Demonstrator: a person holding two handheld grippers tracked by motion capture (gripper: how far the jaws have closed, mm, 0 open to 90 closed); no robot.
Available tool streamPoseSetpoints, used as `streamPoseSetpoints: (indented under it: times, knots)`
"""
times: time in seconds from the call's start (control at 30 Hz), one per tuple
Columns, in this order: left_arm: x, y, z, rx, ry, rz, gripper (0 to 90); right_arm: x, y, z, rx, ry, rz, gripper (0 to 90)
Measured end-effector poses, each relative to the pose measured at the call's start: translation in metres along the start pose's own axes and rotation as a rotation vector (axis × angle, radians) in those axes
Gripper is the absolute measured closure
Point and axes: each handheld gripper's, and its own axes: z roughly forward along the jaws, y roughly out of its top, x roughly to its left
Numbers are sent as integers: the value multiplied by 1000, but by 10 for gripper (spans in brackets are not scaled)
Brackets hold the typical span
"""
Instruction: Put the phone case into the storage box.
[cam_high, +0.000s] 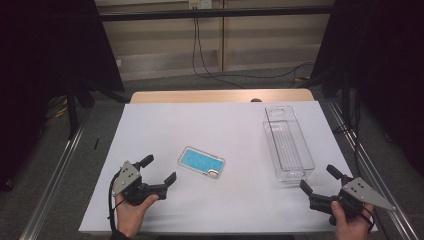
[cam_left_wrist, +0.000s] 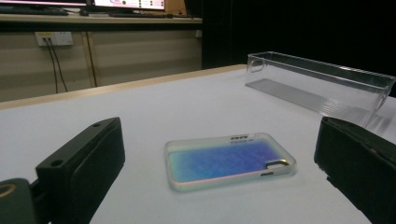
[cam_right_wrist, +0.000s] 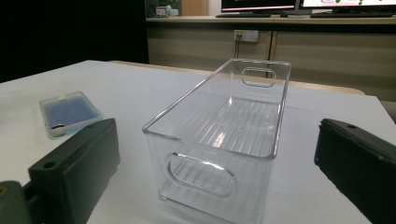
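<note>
High view hangs above the table's (cam_high: 150, 210) near edge, looking forward and down. Left gripper view skims low, close on the phone case (cam_left_wrist: 229, 159); right gripper view sits close behind the clear bin (cam_right_wrist: 219, 140). Both share them.

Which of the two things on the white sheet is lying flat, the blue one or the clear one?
The blue phone case, lying flat near the left claw. The clear plastic bin beside it stands with tall walls and is empty.
</note>
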Motion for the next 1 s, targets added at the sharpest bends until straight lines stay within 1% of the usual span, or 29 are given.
streamPoseSetpoints:
  times: [0.07,0.1,0.2,0.33,0.37,0.47,0.57,0.77,0.8,0.83,0.87,0.93,1.0]
  knots:
    - [-1,3,4,8,12,9,12,0,0,0,1,0,1,0]
    - [-1,6,6,-8,7,1,9,0,0,0,5,6,5,0]
    - [-2,8,8,-10,17,6,8,0,0,0,5,9,8,0]
    - [-2,10,14,-11,3,23,10,1,0,0,3,8,6,0]
    - [-1,11,17,-10,0,17,14,1,0,0,2,11,5,0]
    - [-1,13,21,-15,-4,13,16,1,0,0,3,10,5,0]
    - [-1,17,29,-22,-11,24,18,0,0,0,1,8,8,0]
    - [0,18,38,-27,-15,33,24,0,0,0,0,8,7,0]
    - [1,17,41,-25,-19,32,24,0,0,0,0,8,7,0]
    - [2,16,43,-19,-28,37,35,0,0,0,0,11,6,0]
    - [3,14,45,-8,-27,46,35,0,0,0,3,17,7,0]
    - [5,12,49,13,-13,42,22,0,0,0,3,13,9,0]
    - [7,12,50,9,-10,39,26,0,0,-1,1,13,7,0]
